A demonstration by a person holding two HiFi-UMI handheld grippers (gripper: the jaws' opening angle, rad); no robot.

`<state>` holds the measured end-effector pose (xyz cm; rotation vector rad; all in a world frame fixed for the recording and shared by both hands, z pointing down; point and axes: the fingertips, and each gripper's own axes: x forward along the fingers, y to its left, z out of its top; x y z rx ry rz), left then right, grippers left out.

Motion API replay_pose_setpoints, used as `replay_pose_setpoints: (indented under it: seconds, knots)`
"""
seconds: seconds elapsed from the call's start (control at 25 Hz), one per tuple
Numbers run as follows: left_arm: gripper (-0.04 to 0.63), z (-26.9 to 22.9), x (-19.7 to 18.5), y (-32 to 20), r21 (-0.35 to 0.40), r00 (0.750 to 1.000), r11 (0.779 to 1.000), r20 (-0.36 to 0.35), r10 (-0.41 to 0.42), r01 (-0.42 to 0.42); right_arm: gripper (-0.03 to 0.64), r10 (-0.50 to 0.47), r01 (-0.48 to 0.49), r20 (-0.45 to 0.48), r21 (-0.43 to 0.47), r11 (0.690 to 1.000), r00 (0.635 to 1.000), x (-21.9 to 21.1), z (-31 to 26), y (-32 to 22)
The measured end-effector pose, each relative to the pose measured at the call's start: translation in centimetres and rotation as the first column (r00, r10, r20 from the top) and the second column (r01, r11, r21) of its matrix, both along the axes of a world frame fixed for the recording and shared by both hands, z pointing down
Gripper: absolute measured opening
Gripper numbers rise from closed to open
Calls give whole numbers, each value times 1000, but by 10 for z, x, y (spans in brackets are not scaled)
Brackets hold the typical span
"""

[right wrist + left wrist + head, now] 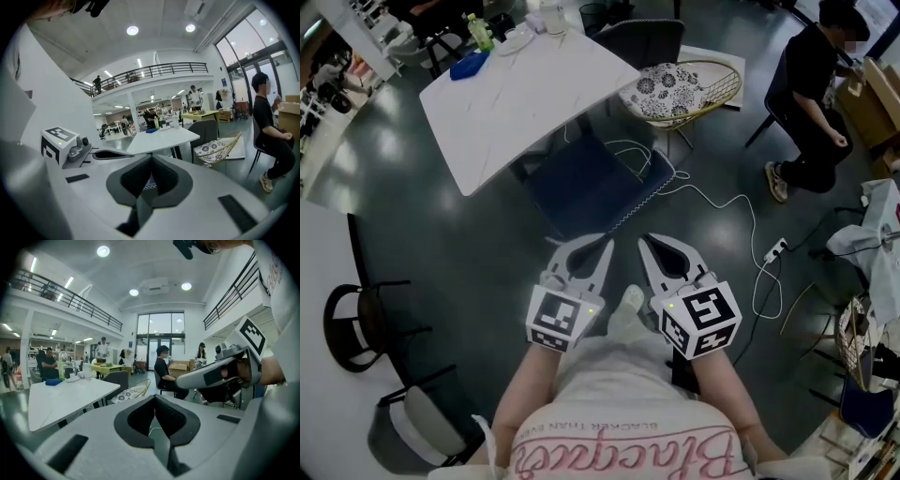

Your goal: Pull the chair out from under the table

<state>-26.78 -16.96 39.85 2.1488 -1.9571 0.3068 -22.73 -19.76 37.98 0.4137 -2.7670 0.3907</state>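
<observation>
Pointing both tools toward the white table, you are holding them side by side, low in front of your body. The left gripper is showing its two jaws pressed together at the tips in its own view, with nothing caught between them. The right gripper is standing just as narrow, its jaws meeting tip to tip and gripping nothing. The chair you are after is sitting just ahead of the two tips, clear of both. It is a dark blue one, with its far part tucked under the table's near edge and its near part sticking out over the dark floor. To the right of the table a yellow wire chair is carrying a flowered cushion. A white cable is looping across the floor from near the dark blue chair to a power strip on your right. A person in dark clothes is sitting farther off at the upper right, well apart from the table.
</observation>
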Motion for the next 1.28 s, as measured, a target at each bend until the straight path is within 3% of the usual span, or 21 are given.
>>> replay_pose_setpoints:
  seconds: [0.36, 0.52, 0.84, 0.92, 1.0, 1.04, 1.16, 1.28]
  knots:
    - [5, 24, -31, -46, -71, 1000, 997, -19, -1, 0, 6, 9, -6, 21, -123, 992, 1000, -17, 11, -53]
    - [5, 30, -41, -54, -73, 999, 997, -46, 23, -27, 6, 5, -9, -31, -148, 989, 1000, -37, 31, -54]
    - [6, 43, -68, -75, -98, 981, 979, -84, 172, -180, 8, 179, -204, -157, -160, 966, 971, -55, 68, -72]
    - [5, 48, -75, -84, -108, 973, 969, -83, 214, -222, 11, 226, -255, -181, -161, 953, 957, -58, 77, -79]
    - [5, 55, -82, -96, -115, 966, 960, -87, 245, -254, 124, 275, -307, -195, -160, 938, 942, -61, 85, -87]
    - [6, 58, -85, -102, -119, 961, 955, -92, 261, -271, 147, 302, -338, -210, -158, 928, 930, -62, 90, -92]
    - [5, 67, -89, -120, -125, 942, 935, -105, 320, -331, 167, 379, -434, -277, -174, 884, 883, -63, 113, -102]
    - [5, 76, -87, -134, -130, 922, 914, -109, 372, -384, 172, 421, -507, -320, -266, 820, 849, -66, 145, -103]
